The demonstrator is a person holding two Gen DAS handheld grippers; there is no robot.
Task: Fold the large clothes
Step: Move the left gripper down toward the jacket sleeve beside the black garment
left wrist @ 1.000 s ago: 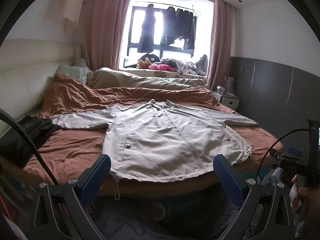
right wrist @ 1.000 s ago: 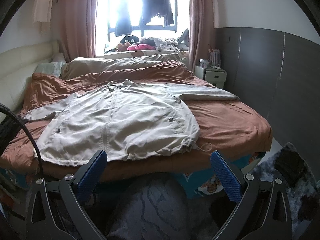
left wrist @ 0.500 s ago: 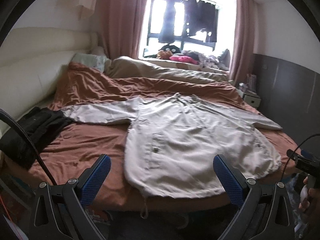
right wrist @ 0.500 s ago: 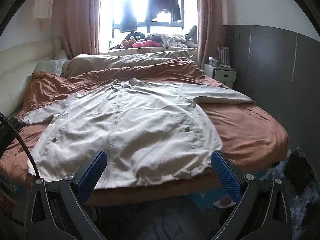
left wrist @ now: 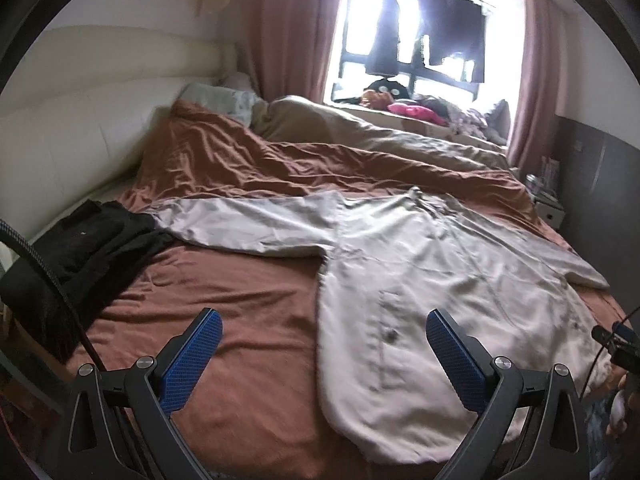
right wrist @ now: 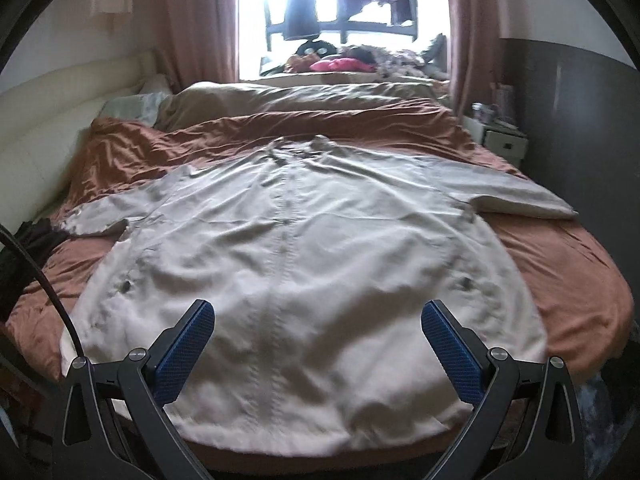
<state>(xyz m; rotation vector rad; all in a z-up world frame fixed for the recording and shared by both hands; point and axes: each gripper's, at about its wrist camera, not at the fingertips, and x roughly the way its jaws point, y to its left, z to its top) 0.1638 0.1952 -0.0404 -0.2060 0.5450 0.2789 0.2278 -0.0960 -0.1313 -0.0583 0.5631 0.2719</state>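
Two views cover the moment. From the left wrist, the left gripper (left wrist: 322, 346) hangs above the near edge of the bed (left wrist: 248, 304) with its blue-padded fingers (left wrist: 192, 356) spread wide and nothing between them. The pale jacket (left wrist: 432, 280) lies face up and unfolded on the rust-brown sheet, its left sleeve (left wrist: 248, 226) stretched straight out toward a heap of black clothing (left wrist: 80, 252); the cuff looks to touch that heap. The gripper sits over the jacket's left side seam and hem corner, probably because that edge or the sleeve is the first thing to lift inward. At the right border part of the other hand-held rig (left wrist: 616, 344) shows.

From the right wrist, the right gripper (right wrist: 318, 344) is centred over the jacket's (right wrist: 304, 248) hem, its fingers (right wrist: 450, 354) equally wide and empty, roughly straddling the front placket (right wrist: 286, 232). The right sleeve (right wrist: 516, 196) lies out flat toward the bedside cabinet (right wrist: 504, 142). Laid flat with both sleeves extended, the garment seems prepared so that each side can be folded over symmetrically; no fold has yet been made.
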